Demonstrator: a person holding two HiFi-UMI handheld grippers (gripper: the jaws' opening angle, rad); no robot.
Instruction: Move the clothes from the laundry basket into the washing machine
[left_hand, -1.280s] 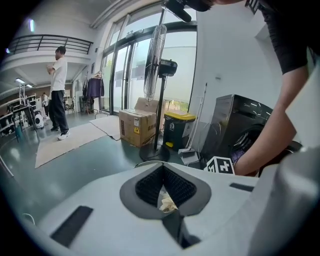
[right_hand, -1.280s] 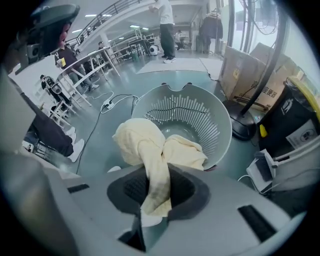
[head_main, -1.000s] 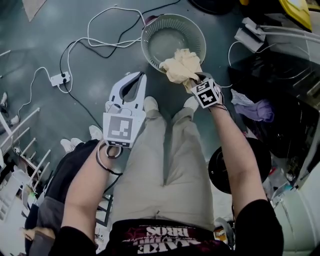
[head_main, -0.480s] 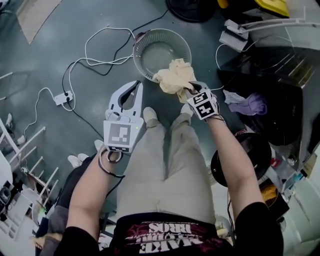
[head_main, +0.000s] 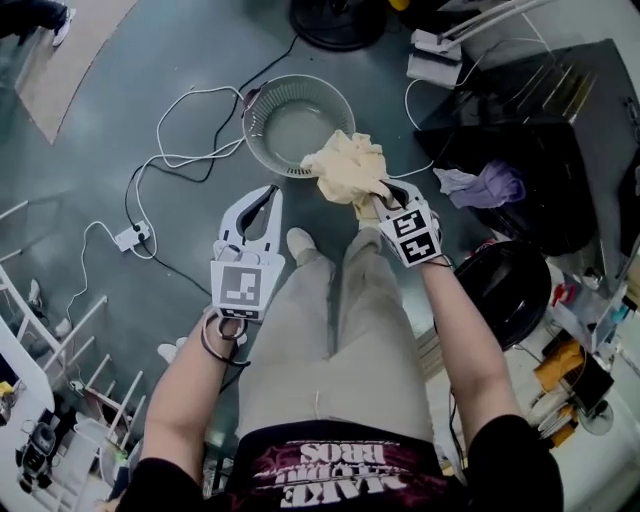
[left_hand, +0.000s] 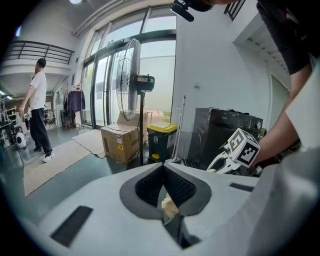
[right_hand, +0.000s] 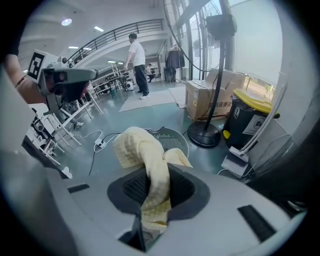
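Currently: cloth (head_main: 345, 168) above grey floor (head_main: 150, 60).
Fingers of right gripper (head_main: 380, 197) clamp cloth near laundry basket (head_main: 262, 105); left gripper (head_main: 270, 192) fingers together.

The floor (head_main: 120, 90) at the far left lies open, crossed only by a looping white cable (head_main: 190, 157) that ends in a power strip (head_main: 130, 238). Straight ahead stands the laundry basket (head_main: 262, 112), its near rim covered by the yellow cloth (head_main: 348, 168) clamped in the right gripper (head_main: 385, 195). A fan base (head_main: 338, 18) stands beyond it. The black machine (head_main: 530, 120), a purple cloth (head_main: 487, 185) and a round black object (head_main: 512, 290) crowd the right side. A white rack (head_main: 60, 330) blocks the near left corner.
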